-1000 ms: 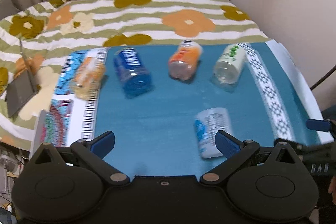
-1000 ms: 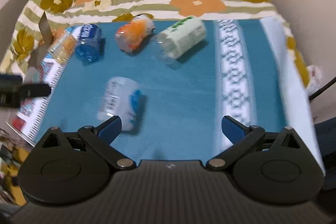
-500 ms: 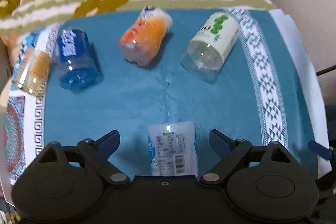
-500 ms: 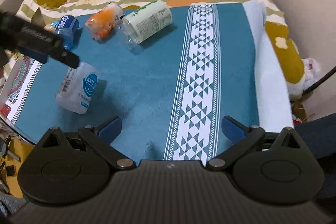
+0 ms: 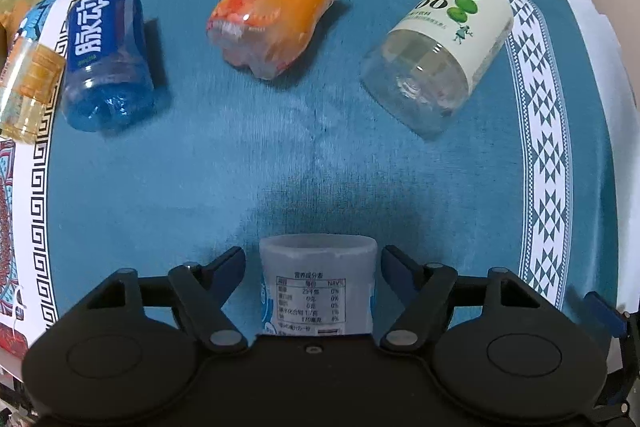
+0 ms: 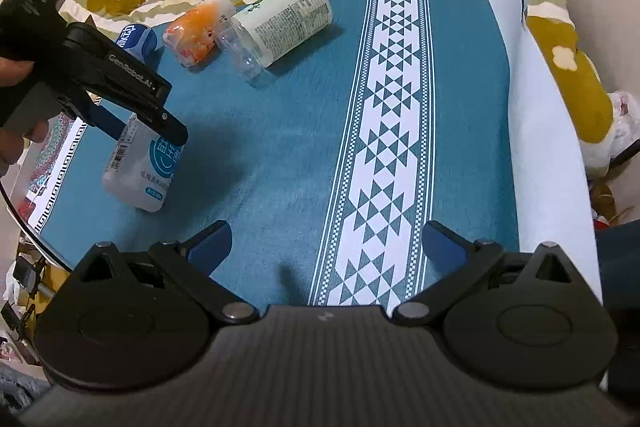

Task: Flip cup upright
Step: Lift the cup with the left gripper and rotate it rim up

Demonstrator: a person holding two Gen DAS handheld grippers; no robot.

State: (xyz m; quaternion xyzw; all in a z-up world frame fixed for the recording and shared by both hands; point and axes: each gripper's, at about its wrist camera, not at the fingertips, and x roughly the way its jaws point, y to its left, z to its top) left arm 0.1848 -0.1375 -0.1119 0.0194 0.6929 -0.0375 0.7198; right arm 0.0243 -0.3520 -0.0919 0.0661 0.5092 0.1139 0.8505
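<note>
Teal cloth (image 6: 280, 163) covers the desk; five cut-bottle cups lie on their sides on it. Far row: green-label cup (image 5: 444, 47), orange cup (image 5: 280, 7), blue cup (image 5: 106, 59), and an amber cup (image 5: 28, 91) at the left edge. Target white cup (image 5: 318, 287) lies nearest, between the fingers of the left gripper (image 5: 314, 263), jaws apart, pads just beside its walls, not clamped. Right gripper (image 6: 326, 239) hangs spread and empty over the patterned stripe, well apart from it. To do it well: centre on the body, close gently since thin plastic likely crushes, lift slightly, rotate, set down flat.
</note>
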